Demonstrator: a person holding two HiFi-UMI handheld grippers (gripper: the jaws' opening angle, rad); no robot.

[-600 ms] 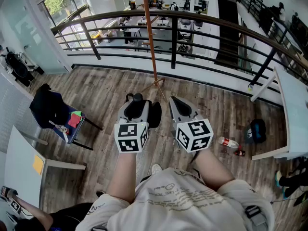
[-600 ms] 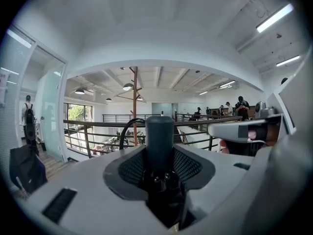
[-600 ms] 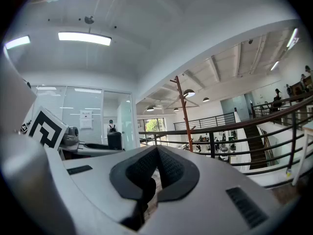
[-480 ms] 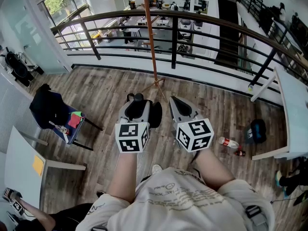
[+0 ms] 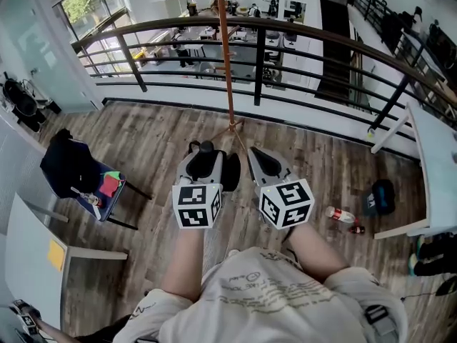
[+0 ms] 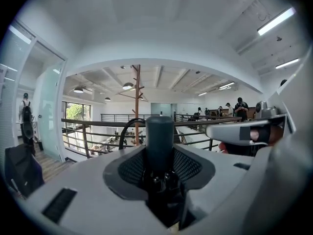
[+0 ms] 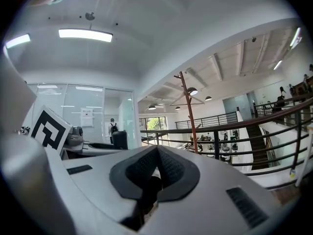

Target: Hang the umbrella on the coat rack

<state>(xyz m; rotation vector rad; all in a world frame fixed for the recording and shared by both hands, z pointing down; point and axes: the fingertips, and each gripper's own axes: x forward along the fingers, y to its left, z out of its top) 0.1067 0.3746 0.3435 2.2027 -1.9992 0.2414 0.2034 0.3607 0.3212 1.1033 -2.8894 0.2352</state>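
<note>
Found left gripper (image 5: 204,156) clamped on the umbrella (image 6: 160,140): smooth black cylindrical handle upright between ribbed dark pads, jaws spread wide around it, thin black wrist loop arching beside it. Saw folded black canopy bulging at that gripper's right flank. Noted right gripper (image 5: 254,151) just beside, jaws pressed together to a point, nothing between them. Logged wood-plank floor (image 5: 157,141) beneath. Farther out, recorded slim reddish-brown wooden coat rack (image 5: 227,63) standing before the dark metal railing (image 5: 300,38), well apart from the umbrella.
</note>
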